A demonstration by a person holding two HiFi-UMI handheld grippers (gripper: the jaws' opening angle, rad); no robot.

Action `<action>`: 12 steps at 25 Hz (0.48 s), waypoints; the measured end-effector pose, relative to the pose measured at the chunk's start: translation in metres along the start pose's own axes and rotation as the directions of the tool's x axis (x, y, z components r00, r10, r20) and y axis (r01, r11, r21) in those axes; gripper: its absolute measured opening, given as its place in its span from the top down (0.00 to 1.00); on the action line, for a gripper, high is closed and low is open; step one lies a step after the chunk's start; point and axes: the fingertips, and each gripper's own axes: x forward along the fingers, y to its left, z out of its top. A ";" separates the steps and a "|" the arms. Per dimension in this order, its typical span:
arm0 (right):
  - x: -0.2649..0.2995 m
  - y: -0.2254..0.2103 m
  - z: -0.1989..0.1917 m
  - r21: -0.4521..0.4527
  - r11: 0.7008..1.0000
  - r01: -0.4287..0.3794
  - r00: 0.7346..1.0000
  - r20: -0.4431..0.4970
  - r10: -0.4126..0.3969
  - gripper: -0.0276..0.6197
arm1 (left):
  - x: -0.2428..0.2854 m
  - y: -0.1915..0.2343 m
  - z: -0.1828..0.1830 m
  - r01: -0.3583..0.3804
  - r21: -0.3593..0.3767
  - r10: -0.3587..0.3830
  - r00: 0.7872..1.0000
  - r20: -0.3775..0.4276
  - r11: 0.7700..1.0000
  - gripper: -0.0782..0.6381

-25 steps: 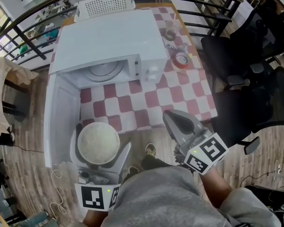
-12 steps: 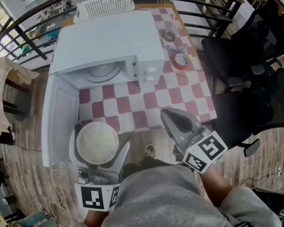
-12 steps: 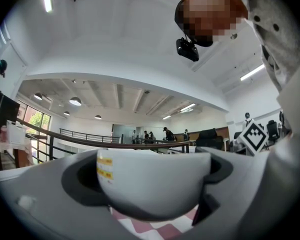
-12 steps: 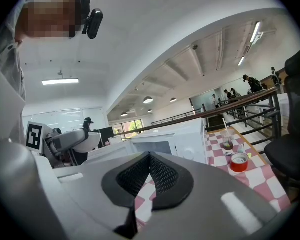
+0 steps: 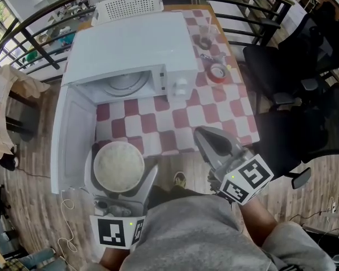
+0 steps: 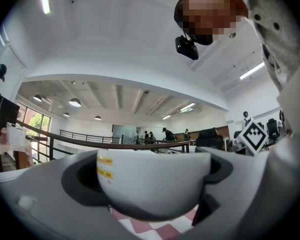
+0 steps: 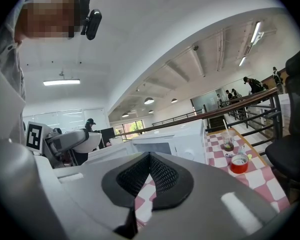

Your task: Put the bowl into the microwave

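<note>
Only its own view shows a yellow label (image 6: 105,167) on the bowl (image 6: 157,186) the left gripper (image 5: 120,173) clasps; right gripper (image 7: 149,170) clenched.

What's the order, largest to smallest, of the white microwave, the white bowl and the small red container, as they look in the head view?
1. white box-shaped microwave
2. white round bowl, likely nearer the camera, which flatters its size
3. small red round container

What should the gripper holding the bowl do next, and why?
Probably carry the bowl forward toward the microwave: the left gripper clamps it, the door stands open, and the turntable looks bare.
</note>
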 end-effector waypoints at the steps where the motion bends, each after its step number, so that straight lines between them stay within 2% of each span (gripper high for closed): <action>1: 0.000 -0.001 0.001 -0.002 1.000 -0.001 1.000 0.002 0.002 0.96 | 0.000 -0.001 0.000 -0.001 0.000 0.001 1.000 0.000 1.000 0.13; 12: -0.004 -0.003 0.006 -0.006 1.000 -0.022 1.000 0.011 0.022 0.96 | 0.000 -0.009 0.004 -0.008 -0.003 0.008 1.000 0.013 1.000 0.13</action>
